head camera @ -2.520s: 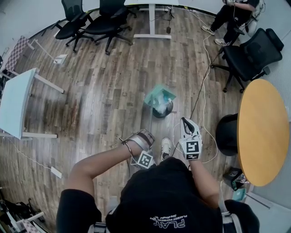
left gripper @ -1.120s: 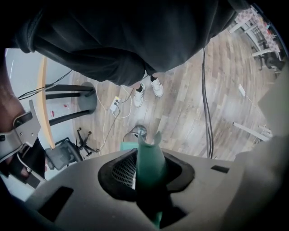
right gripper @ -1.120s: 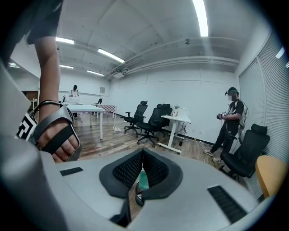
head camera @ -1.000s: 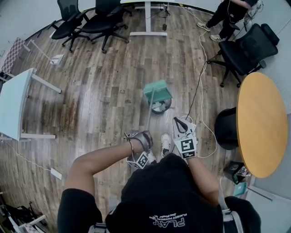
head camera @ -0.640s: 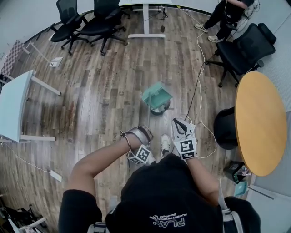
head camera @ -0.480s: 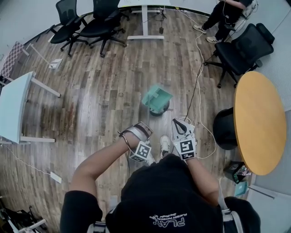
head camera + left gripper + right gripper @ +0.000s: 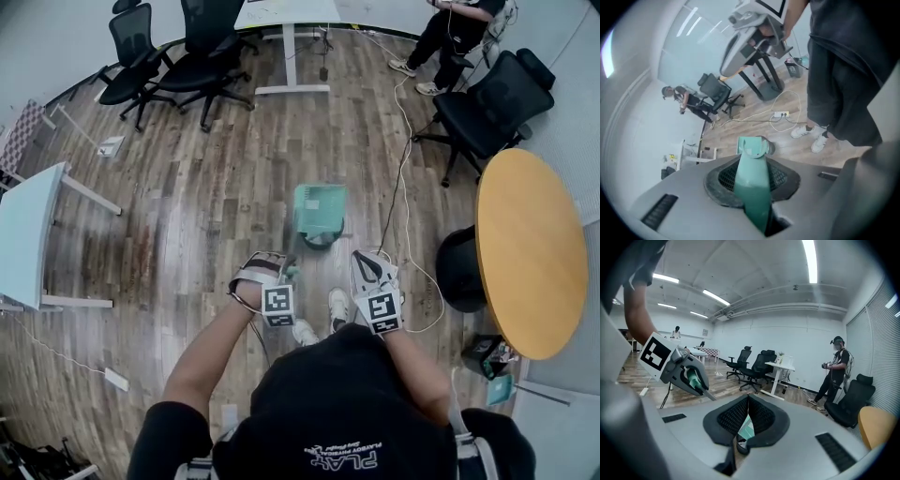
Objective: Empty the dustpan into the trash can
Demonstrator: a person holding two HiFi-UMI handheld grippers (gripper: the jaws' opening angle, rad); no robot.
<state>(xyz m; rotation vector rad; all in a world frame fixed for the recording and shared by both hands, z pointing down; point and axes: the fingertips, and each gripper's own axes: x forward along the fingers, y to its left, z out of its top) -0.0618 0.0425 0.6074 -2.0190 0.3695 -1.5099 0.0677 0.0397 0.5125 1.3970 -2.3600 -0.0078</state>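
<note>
The left gripper (image 7: 281, 270) is clenched on the dustpan's handle (image 7: 751, 178), a smooth teal plastic shaft; its jaws have just been closing, with that shaft between the black, finely gridded pads (image 7: 723, 180). The handle runs away from the person to the dustpan (image 7: 319, 208), a squarish teal plastic tray; it hangs over the trash can (image 7: 327, 240), a small round dark bin whose near rim alone shows beneath it. The bin stands on the floor (image 7: 206, 197) of grey-brown wood-grain planks, just beyond the person's white shoes (image 7: 342, 305). The right gripper (image 7: 367, 269), right of the left one, has its jaws pressed together at the tips, grasping nothing; a thin white cable (image 7: 401, 122) snakes over the planks right of the bin; farther right is a round table (image 7: 525, 253) with a smooth yellow top.
</note>
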